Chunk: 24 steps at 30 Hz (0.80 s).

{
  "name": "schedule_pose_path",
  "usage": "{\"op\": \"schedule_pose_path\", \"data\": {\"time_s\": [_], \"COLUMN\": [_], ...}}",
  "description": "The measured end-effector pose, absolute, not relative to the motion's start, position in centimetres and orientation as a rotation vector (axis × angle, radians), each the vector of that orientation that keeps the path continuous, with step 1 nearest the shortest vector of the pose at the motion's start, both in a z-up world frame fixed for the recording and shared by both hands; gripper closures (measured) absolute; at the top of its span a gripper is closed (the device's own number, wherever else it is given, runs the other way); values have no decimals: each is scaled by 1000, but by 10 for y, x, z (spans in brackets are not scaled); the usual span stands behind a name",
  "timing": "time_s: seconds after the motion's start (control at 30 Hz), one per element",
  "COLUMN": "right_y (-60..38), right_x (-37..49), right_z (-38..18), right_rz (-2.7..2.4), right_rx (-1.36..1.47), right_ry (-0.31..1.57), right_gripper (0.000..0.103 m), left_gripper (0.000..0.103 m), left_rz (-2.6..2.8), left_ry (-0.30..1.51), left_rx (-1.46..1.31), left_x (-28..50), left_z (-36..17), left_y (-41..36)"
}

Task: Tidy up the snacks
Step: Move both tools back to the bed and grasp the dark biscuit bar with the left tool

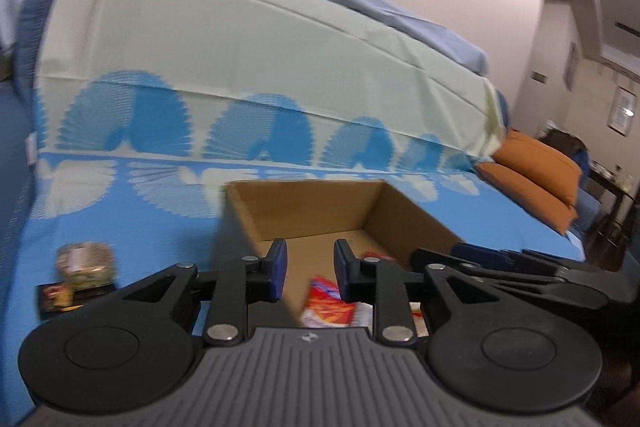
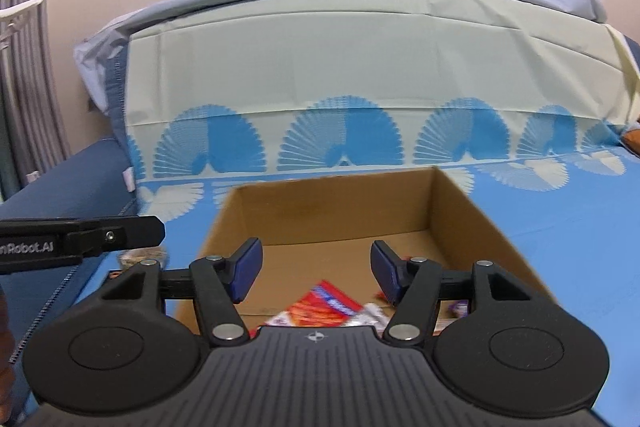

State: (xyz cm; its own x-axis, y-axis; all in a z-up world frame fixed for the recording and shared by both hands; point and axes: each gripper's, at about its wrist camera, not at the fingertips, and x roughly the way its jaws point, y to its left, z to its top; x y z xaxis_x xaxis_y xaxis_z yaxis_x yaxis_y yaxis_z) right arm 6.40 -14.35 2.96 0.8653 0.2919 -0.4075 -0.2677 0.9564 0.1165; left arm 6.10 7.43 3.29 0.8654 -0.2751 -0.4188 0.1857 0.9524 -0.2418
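The left gripper (image 1: 308,269) is holding its blue-padded fingers (image 1: 278,267) a little apart with nothing between them. They are hanging over the near left wall of an open cardboard box (image 1: 404,211). The right gripper (image 2: 316,273) is spreading its fingers (image 2: 248,269) wider, also empty, above the near part of the same box. In the left wrist view the right gripper (image 1: 492,259) is showing side-on at the box's right wall; in the right wrist view the left gripper (image 2: 156,229) is reaching in from the left edge, beside the box's left wall.

Below the fingers, snack packets are lying on the box floor near its front wall: a red and orange packet (image 2: 326,307) flat in the middle, a pale crinkled wrapper (image 2: 370,313) touching its right side, and a purple-marked packet (image 2: 458,307) toward the near right corner, mostly hidden by the gripper. The far half of the box floor is showing bare cardboard.

The box is sitting on a bed covered by a blue spread (image 1: 140,239) with white and blue fan shapes. Left of the box, near the bed's front left edge, a round snack tub (image 1: 86,261) with a brownish top is standing on the spread, and a dark flat packet (image 1: 60,297) is lying just in front of it, touching or nearly so. Two orange cushions (image 1: 536,173) are lying stacked toward the bed's far right end. A pale folded sheet (image 2: 360,67) is leaning up behind the box against the wall.
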Motion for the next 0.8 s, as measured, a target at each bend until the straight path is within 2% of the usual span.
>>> {"op": "schedule_pose_path", "data": {"time_s": [0.33, 0.37, 0.4, 0.43, 0.5, 0.57, 0.67, 0.8], "right_y": [-95, -93, -90, -89, -87, -87, -88, -92], "right_x": [57, 57, 57, 57, 58, 59, 61, 64], "right_z": [34, 34, 34, 35, 34, 35, 36, 35], "right_rz": [414, 423, 432, 438, 450, 459, 469, 479], "right_rx": [59, 61, 63, 66, 74, 86, 101, 120], "right_ry": [430, 430, 432, 435, 444, 449, 452, 466], "right_gripper": [41, 41, 41, 41, 41, 41, 41, 41], "left_gripper": [72, 63, 48, 40, 16, 6, 0, 0], "left_rz": [40, 75, 113, 160, 225, 281, 253, 279], "left_ry": [642, 658, 675, 697, 748, 795, 856, 973], "left_rx": [-228, -227, -229, -240, -287, -337, -403, -339], "left_x": [97, 103, 109, 117, 129, 141, 161, 189], "left_z": [4, 0, -4, -11, -23, -35, -51, -70], "left_y": [163, 171, 180, 192, 214, 232, 243, 232]}}
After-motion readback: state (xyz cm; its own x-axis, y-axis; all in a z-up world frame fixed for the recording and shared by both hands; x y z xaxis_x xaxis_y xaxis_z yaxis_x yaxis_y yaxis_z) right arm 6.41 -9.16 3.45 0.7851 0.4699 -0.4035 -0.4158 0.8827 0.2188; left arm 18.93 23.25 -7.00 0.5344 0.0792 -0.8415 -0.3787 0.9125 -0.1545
